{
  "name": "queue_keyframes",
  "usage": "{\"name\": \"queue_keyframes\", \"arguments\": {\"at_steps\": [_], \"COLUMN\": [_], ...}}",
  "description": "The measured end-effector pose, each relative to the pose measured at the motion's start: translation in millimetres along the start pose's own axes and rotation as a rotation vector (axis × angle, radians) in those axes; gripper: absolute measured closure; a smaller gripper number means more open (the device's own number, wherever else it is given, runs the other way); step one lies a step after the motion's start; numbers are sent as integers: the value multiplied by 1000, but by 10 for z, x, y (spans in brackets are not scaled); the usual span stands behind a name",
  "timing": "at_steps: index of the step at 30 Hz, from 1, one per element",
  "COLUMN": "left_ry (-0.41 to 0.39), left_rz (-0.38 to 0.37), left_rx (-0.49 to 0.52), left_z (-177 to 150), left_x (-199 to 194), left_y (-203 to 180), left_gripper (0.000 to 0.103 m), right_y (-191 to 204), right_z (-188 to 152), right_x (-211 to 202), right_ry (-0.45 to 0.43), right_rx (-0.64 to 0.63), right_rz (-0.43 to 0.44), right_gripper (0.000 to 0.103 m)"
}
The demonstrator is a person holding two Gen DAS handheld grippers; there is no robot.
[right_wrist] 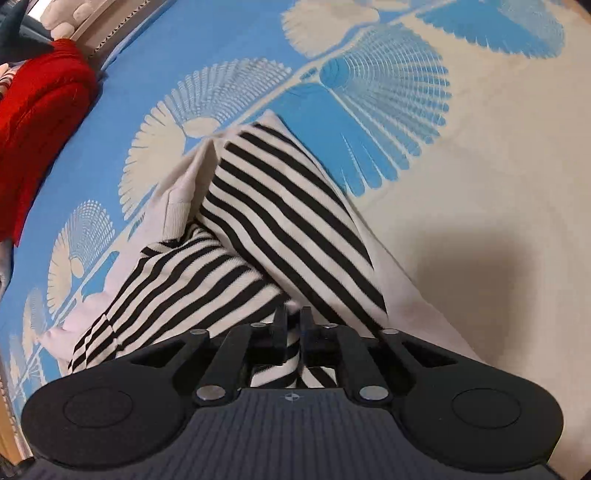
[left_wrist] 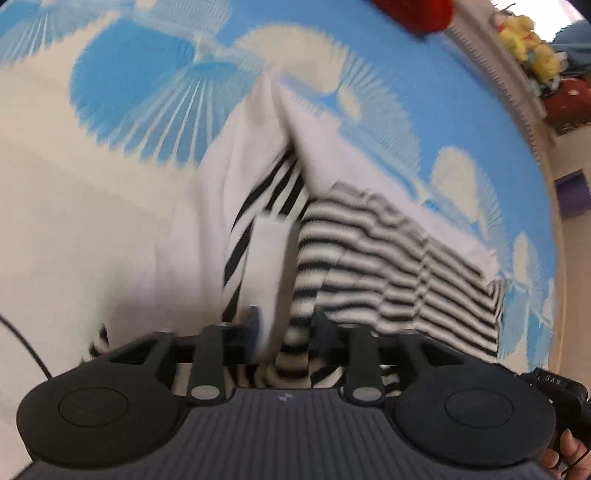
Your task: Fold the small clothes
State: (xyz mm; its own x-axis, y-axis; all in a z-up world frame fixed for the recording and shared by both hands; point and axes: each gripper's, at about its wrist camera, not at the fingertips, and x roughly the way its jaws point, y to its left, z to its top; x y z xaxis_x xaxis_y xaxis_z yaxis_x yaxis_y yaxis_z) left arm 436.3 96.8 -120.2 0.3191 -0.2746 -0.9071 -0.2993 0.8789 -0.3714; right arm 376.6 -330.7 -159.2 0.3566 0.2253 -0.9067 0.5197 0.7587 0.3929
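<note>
A small black-and-white striped garment [left_wrist: 388, 258] with a plain white inner side lies bunched on the blue and cream bed sheet [left_wrist: 110, 184]. My left gripper [left_wrist: 288, 325] hangs over it with its jaws well apart. A blurred white strip of the cloth stands by the left jaw, and nothing looks pinched. In the right wrist view the striped garment [right_wrist: 288, 206] rises in a tented fold toward my right gripper [right_wrist: 293, 325]. The gap between its black fingers is narrow, and striped cloth sits loosely in that gap.
A red garment [right_wrist: 40, 110] lies at the far edge of the sheet [right_wrist: 443, 184], also seen as a red patch [left_wrist: 417, 14]. Beyond the bed's edge are yellow plush toys [left_wrist: 524, 40]. A hand [left_wrist: 565, 454] holds the left gripper.
</note>
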Motion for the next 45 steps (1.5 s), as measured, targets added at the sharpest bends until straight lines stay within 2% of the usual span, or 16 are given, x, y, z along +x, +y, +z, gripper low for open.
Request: {"name": "queue_keyframes", "arguments": {"at_steps": [1, 2, 6, 8, 9, 14, 18, 20, 23, 25, 30, 34, 36, 38, 41, 45], "left_ry": [-16, -15, 43, 54, 26, -190, -33, 39, 18, -74, -194, -220, -138, -27, 78, 52], "left_rz": [1, 6, 16, -7, -22, -69, 55, 90, 80, 61, -28, -79, -173, -138, 77, 31], "left_rx": [6, 4, -42, -5, 5, 35, 2, -46, -23, 16, 129, 165, 138, 122, 138, 117], "left_z": [-1, -23, -50, -29, -20, 59, 33, 12, 64, 81, 14, -68, -66, -101, -166, -100], "left_x": [-25, -19, 114, 109, 63, -324, -28, 92, 5, -178, -387, -402, -244, -51, 226, 93], "left_y": [-10, 0, 92, 64, 44, -29, 107, 199, 195, 99, -175, -341, -360, -334, -224, -235], "left_gripper": [48, 48, 64, 100, 102, 102, 100, 80, 72, 72, 72, 73, 73, 73, 73, 74], "right_y": [25, 31, 51, 37, 41, 143, -37, -94, 3, 56, 308, 417, 503, 559, 617, 563], "right_z": [2, -10, -83, -118, -125, -87, -42, -54, -102, -95, -114, -200, -276, -328, -507, -516], "right_x": [-18, -13, 127, 166, 160, -199, -6, 134, 182, 46, -347, -258, -134, 27, 221, 294], "right_ry": [-11, -19, 21, 30, 22, -157, -87, -26, 7, -57, -268, -173, -56, 88, 252, 219], "right_rx": [-14, -27, -50, -38, -37, -56, 9, 30, -25, -37, -171, -214, -219, -209, -258, -316], "right_rz": [6, 6, 3, -4, -1, 86, -6, -40, -82, -98, -38, 120, 230, 316, 244, 91], "right_gripper": [62, 57, 57, 73, 98, 102, 102, 101, 89, 71, 60, 59, 52, 48, 47, 47]}}
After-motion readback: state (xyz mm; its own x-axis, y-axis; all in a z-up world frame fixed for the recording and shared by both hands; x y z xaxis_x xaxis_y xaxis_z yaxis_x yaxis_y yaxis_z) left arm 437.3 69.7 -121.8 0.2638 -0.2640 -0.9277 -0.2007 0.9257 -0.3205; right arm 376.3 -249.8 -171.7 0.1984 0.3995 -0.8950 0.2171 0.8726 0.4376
